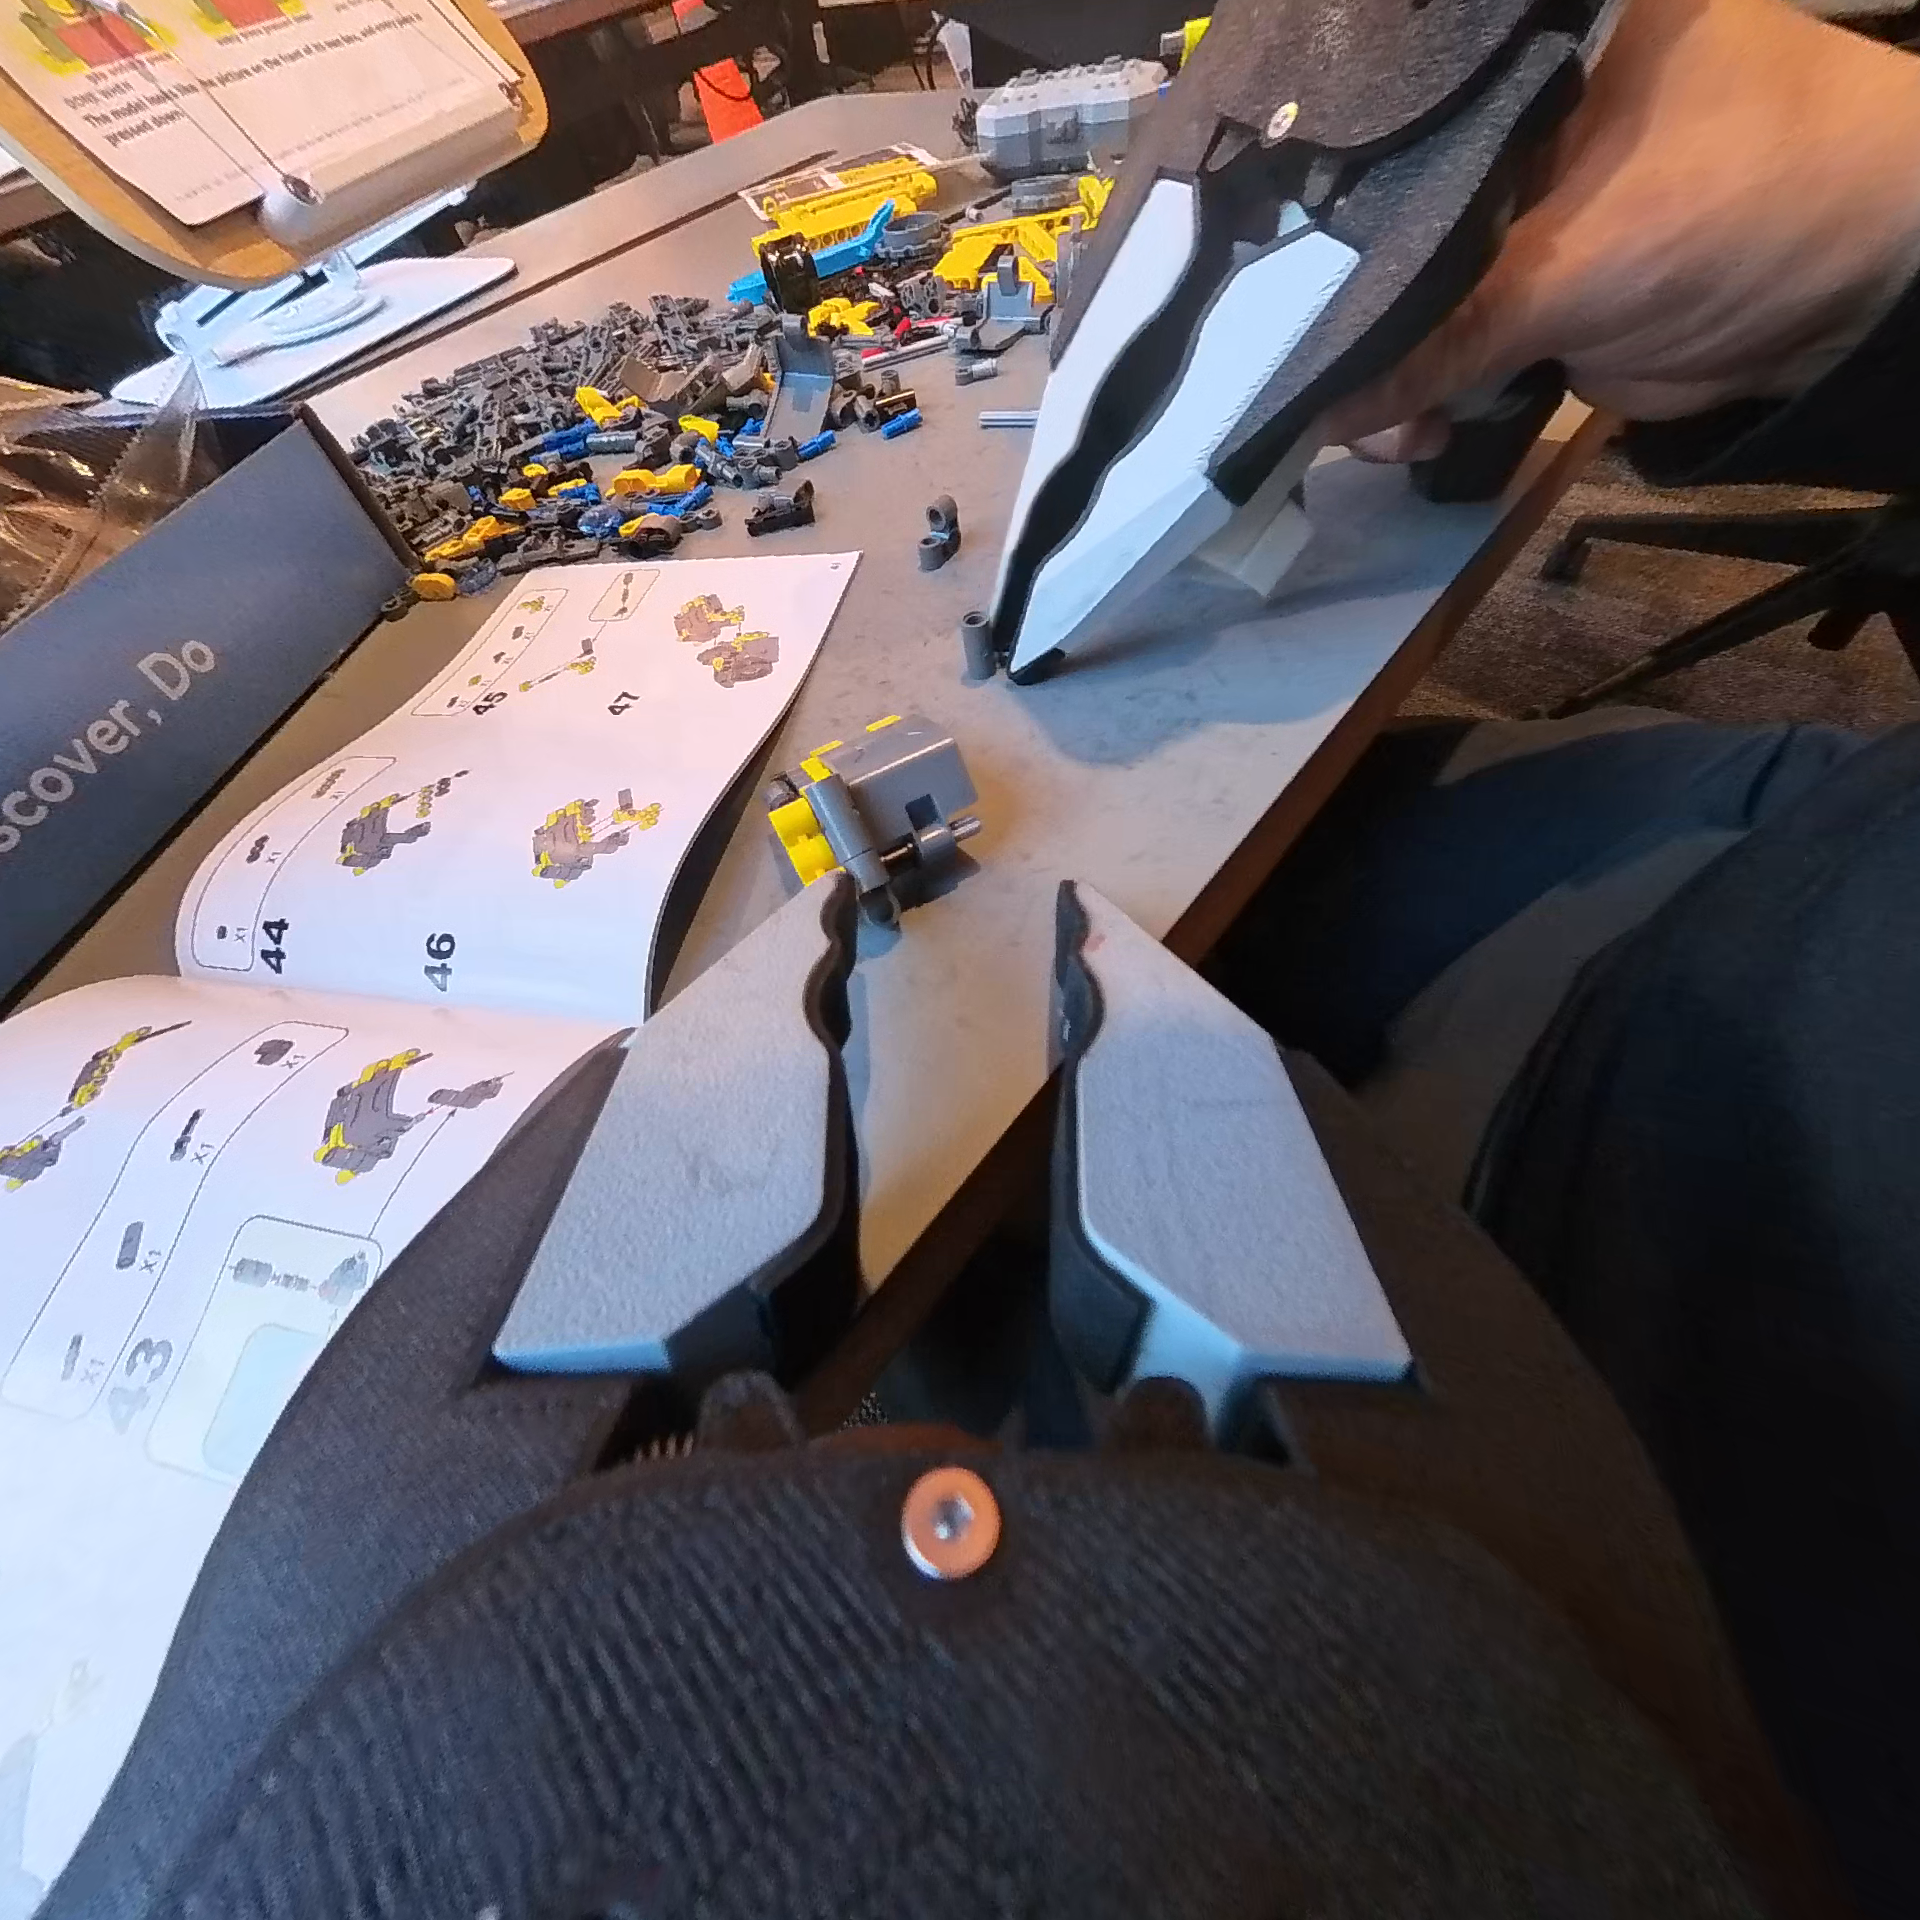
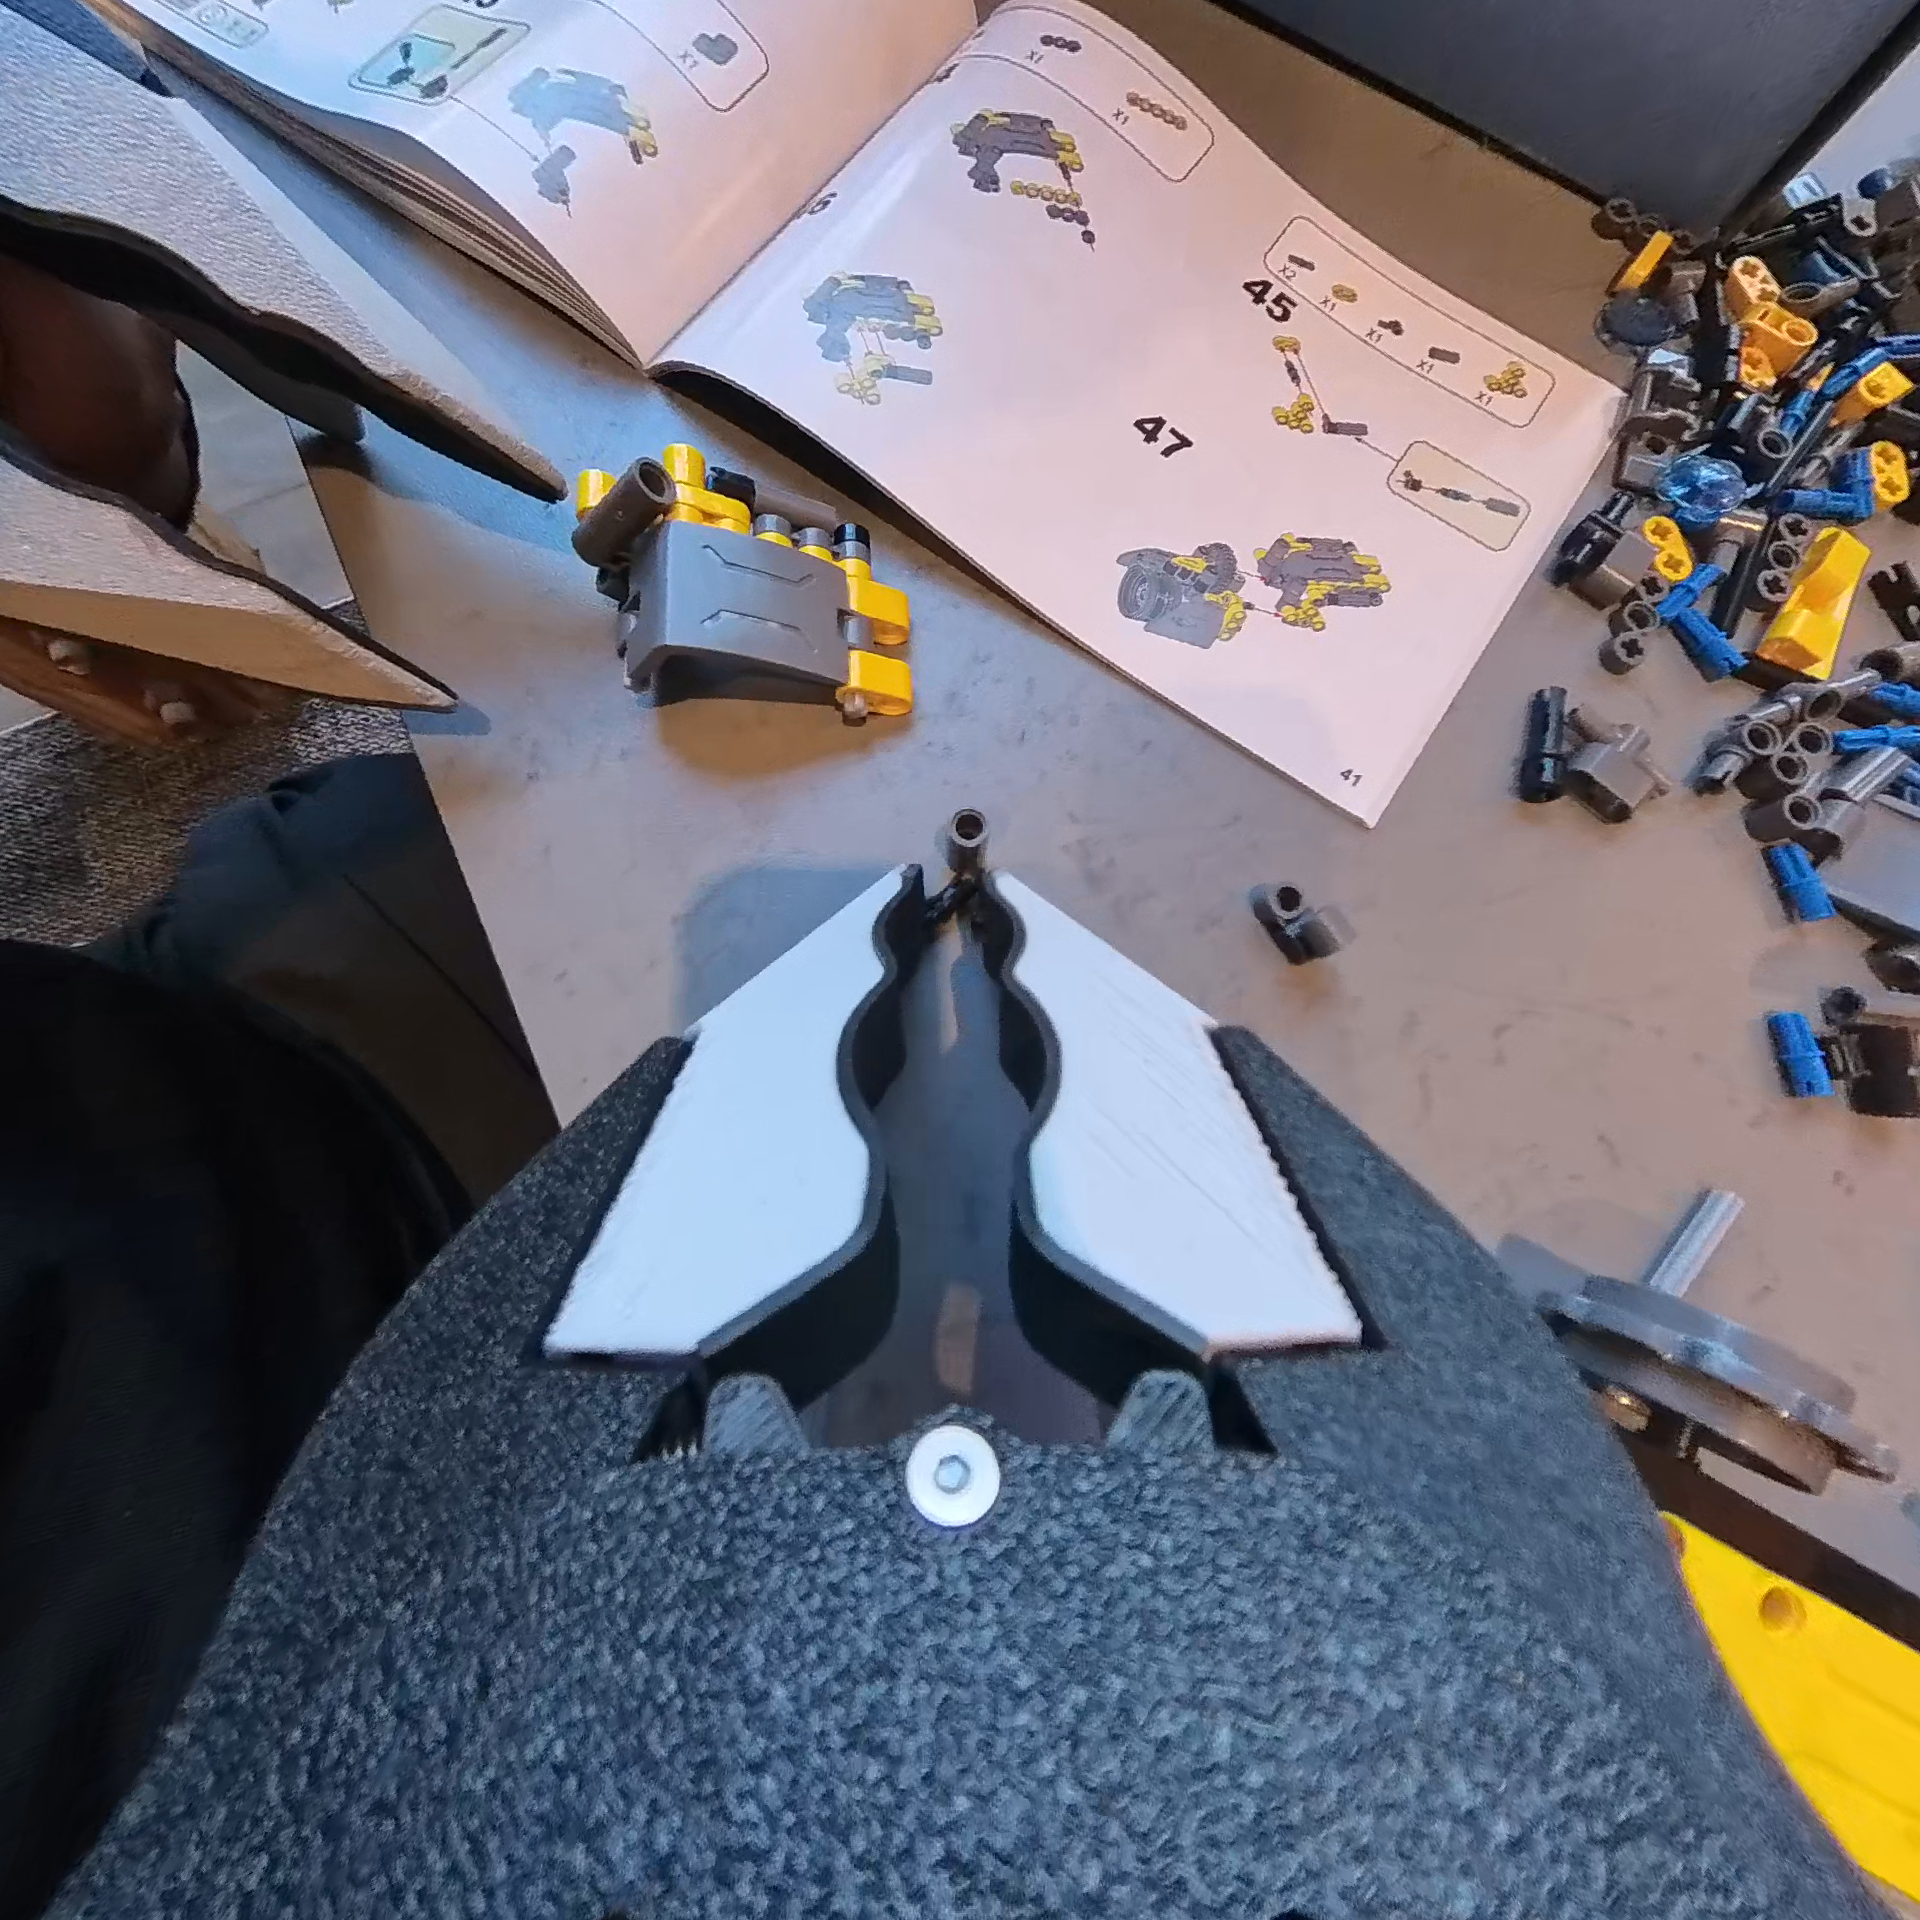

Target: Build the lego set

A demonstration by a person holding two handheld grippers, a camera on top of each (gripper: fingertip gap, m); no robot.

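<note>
Two grippers work near the table's front edge. My right gripper is nearly pressed together beside a small grey tube; whether it pinches anything, I cannot tell. My left gripper, spread, touches the grey-and-yellow block assembly; I'd steady that gently.

Left gripper gapes; right gripper (tips down) nearly closed.

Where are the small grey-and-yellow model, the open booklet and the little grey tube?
Model (image 2: pixel 743 613): right wrist view, grey panel.
Booklet (image 1: pixel 499 748): left wrist view, right page.
Tube (image 2: pixel 967 831): right wrist view, open top.
</note>
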